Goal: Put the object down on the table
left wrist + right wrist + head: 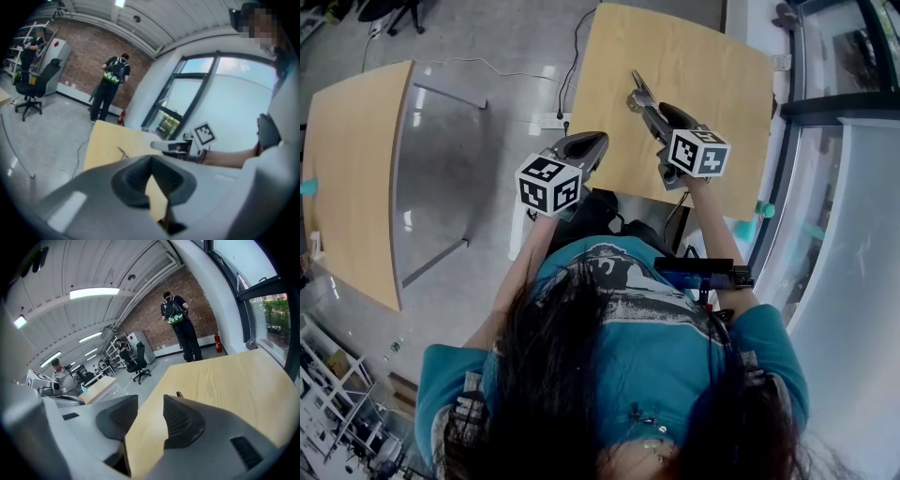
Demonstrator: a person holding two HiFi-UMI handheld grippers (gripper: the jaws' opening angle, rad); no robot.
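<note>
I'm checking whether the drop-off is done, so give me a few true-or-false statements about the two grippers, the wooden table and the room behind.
1. The right gripper has its jaws apart with nothing between them. True.
2. The left gripper grips the thin dark object. False: its jaws meet at the tips on nothing, and the thin dark object lies on the light wooden table.
3. A black office chair stands on the grey floor. True.
4. The person by the red brick wall wears a red jacket. False: dark clothes and a green-and-black backpack.
</note>
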